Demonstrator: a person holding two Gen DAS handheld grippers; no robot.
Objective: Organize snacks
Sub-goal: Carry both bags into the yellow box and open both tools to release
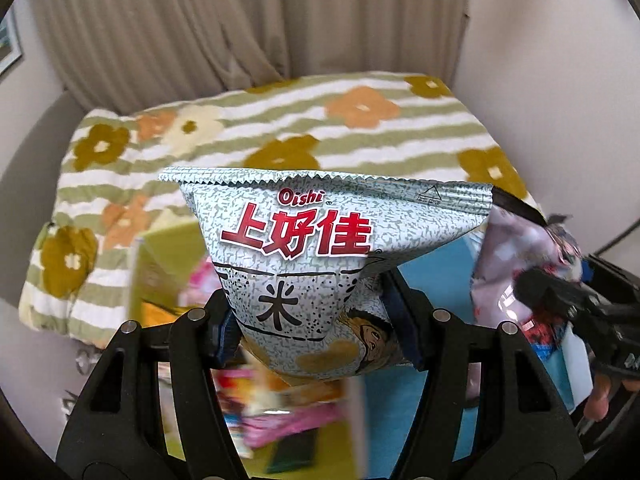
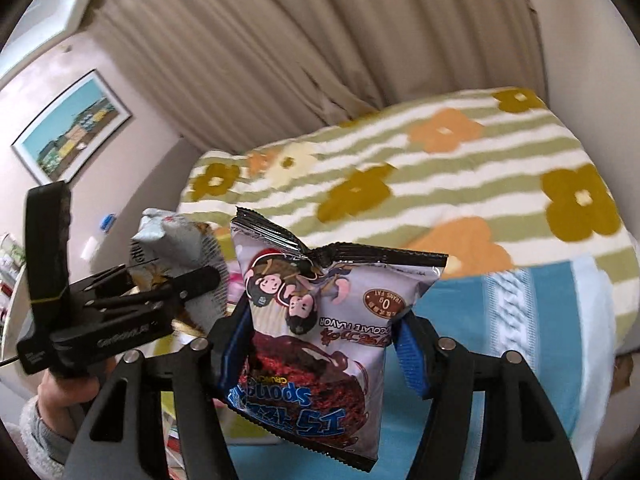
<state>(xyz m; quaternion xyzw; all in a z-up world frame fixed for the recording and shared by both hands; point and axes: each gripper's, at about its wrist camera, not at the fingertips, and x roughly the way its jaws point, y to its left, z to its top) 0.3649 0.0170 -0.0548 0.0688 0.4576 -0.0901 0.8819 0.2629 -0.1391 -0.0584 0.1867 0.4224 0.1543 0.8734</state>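
Note:
My left gripper (image 1: 316, 328) is shut on the lower part of a grey speckled Oishi snack bag (image 1: 304, 240) with red characters, which hangs upright in the air. In the right wrist view the same bag (image 2: 176, 236) and left gripper (image 2: 172, 280) appear at the left, held by a hand (image 2: 64, 396). My right gripper (image 2: 320, 340) is shut on a pale purple chocolate sponge-crunch bag (image 2: 332, 308), upside down, with its blue pads pressing both sides. That purple bag (image 1: 516, 248) also shows at the right of the left wrist view, beside the Oishi bag.
Below both grippers lie several blurred snack packs (image 1: 280, 420) on a yellow-green surface (image 1: 168, 264) and a blue cloth (image 2: 500, 320). Behind is a striped floral blanket (image 1: 280, 128), then beige curtains (image 2: 280, 60). A framed picture (image 2: 72, 128) hangs on the left wall.

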